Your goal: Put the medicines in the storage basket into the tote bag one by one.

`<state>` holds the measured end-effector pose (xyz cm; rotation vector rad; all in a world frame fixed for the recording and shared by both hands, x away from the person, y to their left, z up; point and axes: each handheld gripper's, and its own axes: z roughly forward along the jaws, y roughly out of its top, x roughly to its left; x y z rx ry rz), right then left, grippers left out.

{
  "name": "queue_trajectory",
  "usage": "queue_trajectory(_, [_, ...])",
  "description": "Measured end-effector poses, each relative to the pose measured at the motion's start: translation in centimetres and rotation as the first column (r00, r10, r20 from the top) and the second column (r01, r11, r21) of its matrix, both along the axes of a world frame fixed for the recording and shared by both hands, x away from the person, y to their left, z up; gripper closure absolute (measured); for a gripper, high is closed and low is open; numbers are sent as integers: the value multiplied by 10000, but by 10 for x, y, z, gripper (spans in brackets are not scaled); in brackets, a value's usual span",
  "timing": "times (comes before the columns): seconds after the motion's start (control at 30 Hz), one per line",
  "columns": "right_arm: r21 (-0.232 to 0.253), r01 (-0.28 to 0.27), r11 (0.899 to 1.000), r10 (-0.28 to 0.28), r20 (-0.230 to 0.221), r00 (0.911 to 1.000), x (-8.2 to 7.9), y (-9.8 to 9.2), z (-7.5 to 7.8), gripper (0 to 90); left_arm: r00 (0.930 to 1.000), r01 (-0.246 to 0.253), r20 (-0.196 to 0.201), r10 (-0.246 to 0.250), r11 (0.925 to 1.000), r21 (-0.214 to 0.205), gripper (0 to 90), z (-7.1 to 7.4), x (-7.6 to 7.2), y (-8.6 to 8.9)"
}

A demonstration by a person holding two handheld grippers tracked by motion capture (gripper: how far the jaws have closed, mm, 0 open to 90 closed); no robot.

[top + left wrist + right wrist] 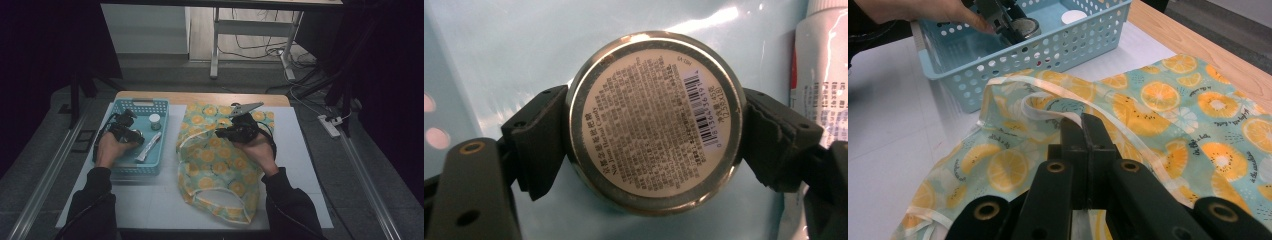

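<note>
Left gripper (654,130) clamping round tin (655,121) inside basket (162,107), near its left wall

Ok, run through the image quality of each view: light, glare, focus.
High view: dim, dark surroundings, table lit. Left gripper view: glare streaks on the basket floor, tin label sharp. Right gripper view: bag evenly lit, near jaws slightly soft.

round tin (655,122) — label reads "Nin Jiom Herbal Candy" | barcode — other print too small
</note>
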<state>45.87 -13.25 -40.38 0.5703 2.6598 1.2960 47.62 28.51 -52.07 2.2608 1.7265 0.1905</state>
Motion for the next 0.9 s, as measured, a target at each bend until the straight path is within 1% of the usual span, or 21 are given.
queue_trajectory(0.03, [-9,10,10000,-10,0,10000,0,0,0,900,10000,-14,-29,14,10000,28,201,0,0,0])
queue_trajectory(0.1, [-12,12,10000,-12,7,10000,1,-1,0,900,9998,-149,-98,148,9999,-44,203,1,1,1])
queue_trajectory(0.17, [-4,18,10000,-18,30,10000,1,-1,0,899,9999,-151,-64,151,9999,-21,203,2,0,1])
queue_trajectory(0.2, [6,28,10000,-28,31,10000,1,-1,0,899,9999,-161,11,161,9999,-16,203,3,0,1])
queue_trajectory(0.23, [28,32,10000,-32,55,10000,1,-1,0,900,9997,-184,151,187,9997,-163,203,6,-1,2])
queue_trajectory(0.27, [28,32,10000,-32,55,10000,1,-1,0,900,9997,-184,151,187,9997,-163,203,6,-1,2])
queue_trajectory(0.33, [50,41,10000,-41,73,10000,1,-1,1,900,9994,-124,321,137,9991,-416,204,11,-2,3])
queue_trajectory(0.4, [57,58,10000,-59,130,9999,0,-2,1,900,9993,-66,372,82,9990,-432,204,13,-3,2])
queue_trajectory(0.5, [94,42,9999,-44,175,9998,0,-2,2,900,9979,152,637,-120,9986,-502,204,19,-6,0])
queue_trajectory(0.57, [114,44,9999,-46,183,9998,0,-2,3,900,9961,262,858,-206,9976,-643,204,24,-8,-2])
queue_trajectory(0.63, [141,45,9999,-48,205,9998,-1,-3,3,900,9939,473,1030,-403,9966,-668,204,30,-11,-5])
queue_trajectory(0.8, [186,48,9998,-53,232,9997,-1,-4,4,900,9862,907,1455,-790,9930,-758,204,42,-18,-11])
queue_trajectory(0.9, [225,37,9997,-43,245,9997,-1,-3,4,900,9810,1125,1688,-952,9890,-956,204,48,-22,-13])
